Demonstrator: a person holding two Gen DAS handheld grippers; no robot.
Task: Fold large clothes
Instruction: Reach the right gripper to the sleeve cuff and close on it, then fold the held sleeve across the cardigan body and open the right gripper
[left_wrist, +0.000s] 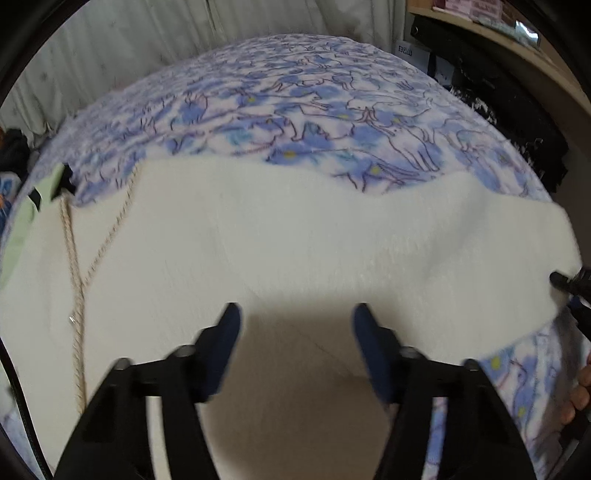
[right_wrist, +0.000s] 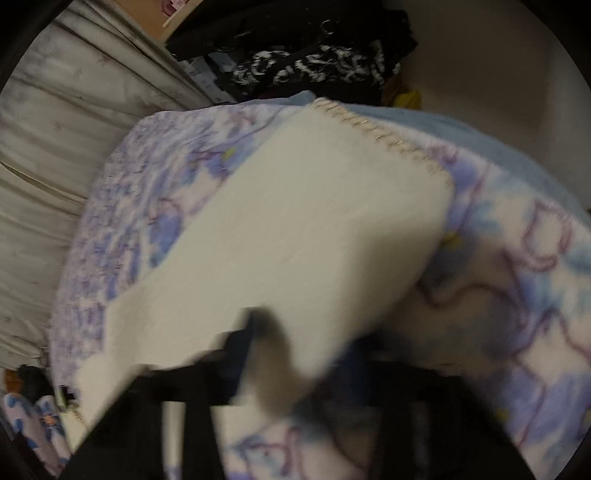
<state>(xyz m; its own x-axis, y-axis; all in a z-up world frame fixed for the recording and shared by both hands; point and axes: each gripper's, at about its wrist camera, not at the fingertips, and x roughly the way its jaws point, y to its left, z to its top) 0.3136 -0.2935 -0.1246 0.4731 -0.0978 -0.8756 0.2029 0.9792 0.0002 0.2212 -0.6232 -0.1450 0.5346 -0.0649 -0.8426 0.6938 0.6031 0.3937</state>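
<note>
- A bed covered by a blue-and-white floral fleece blanket fills the scene, with pale pleated curtains at the far side and a wooden shelf at the far right.
- A dark heap of clothes with a black-and-white patterned piece lies past the bed's far edge in the right wrist view.
- The large cream garment lies spread across the near half of the blanket, its far edge wavy.
- A twisted beige cord trails over the garment's left part.
- The left gripper hangs over the garment's near middle, its blue-padded jaws apart with nothing pinched between them.
- The right gripper, badly blurred, has its jaws drawn together on the garment's near right edge.
- Its black tip also shows at the garment's right end in the left wrist view.
</note>
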